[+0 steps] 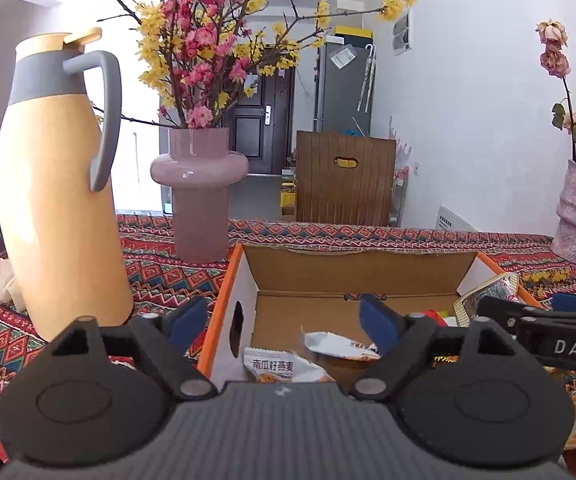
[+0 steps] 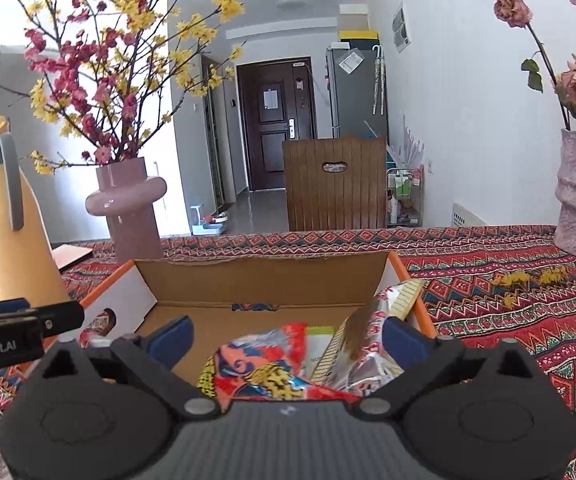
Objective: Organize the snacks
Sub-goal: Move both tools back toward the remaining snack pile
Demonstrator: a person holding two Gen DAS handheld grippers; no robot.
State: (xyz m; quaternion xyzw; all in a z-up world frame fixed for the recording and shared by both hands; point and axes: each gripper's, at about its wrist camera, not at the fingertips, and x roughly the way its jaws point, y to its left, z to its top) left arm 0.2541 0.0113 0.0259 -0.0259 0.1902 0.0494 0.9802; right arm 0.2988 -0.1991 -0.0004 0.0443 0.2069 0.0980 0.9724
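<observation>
Right wrist view: right hand-held gripper (image 2: 284,330) spread, empty, above crinkly snack packets (image 2: 272,368) lying in the cardboard box (image 2: 264,276); left hand-held gripper (image 1: 284,320) likewise spread. Packets look light, slippery, crushable; pinch a sealed edge.

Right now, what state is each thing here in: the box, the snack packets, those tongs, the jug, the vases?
Cardboard box: open, upright on the table.
Snack packets: lying loose inside the box.
Left tongs: open, empty.
Right tongs: open, empty.
Yellow jug: upright, lid shut.
Pink vase: upright, holding blossom branches.
</observation>
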